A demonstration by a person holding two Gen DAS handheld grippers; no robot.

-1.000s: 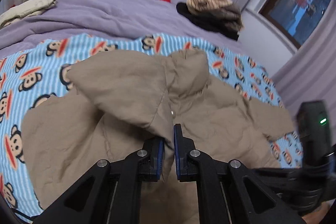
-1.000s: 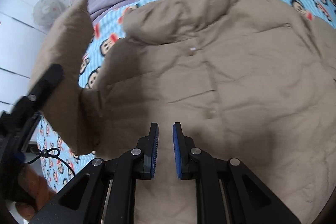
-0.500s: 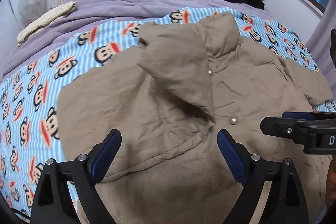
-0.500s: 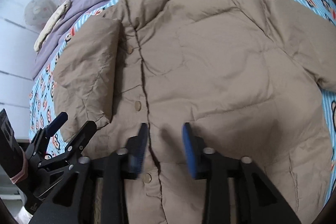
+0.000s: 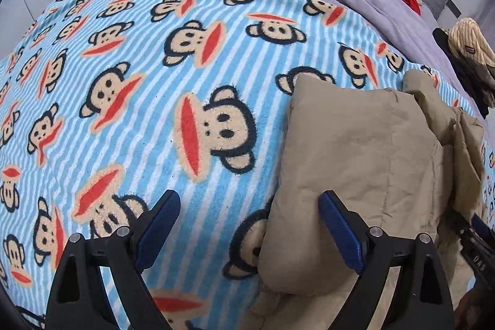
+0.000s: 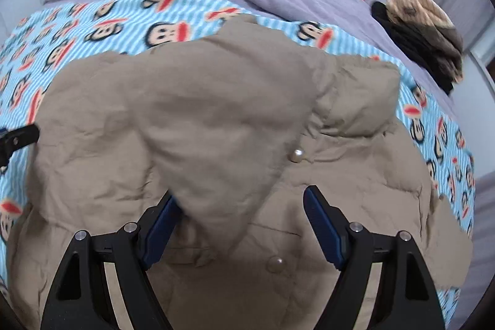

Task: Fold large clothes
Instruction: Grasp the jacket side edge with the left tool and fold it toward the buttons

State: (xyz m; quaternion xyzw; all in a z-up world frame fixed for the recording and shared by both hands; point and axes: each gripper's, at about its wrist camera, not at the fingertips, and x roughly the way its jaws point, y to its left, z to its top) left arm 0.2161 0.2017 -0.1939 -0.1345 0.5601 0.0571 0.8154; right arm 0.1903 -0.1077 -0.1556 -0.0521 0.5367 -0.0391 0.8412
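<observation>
The left tongs (image 5: 250, 225) stand wide apart over the monkey-print blanket (image 5: 130, 101), gripping nothing; their right pad sits at the folded edge of the beige padded jacket (image 5: 365, 163), probably placed to take that side for the next fold. The jacket lies spread, front up, on the blanket across the bed, one sleeve (image 6: 216, 126) already laid over its chest so the bundle narrows. The right tongs (image 6: 241, 225) have just been opening; their jaws stand apart with the sleeve's end between them, though whether a pad touches the cloth is hard to tell. The jacket's lower hem is cut off in both views, the far sleeve runs out of frame, and motion blur softens the buttons (image 6: 297, 155)
</observation>
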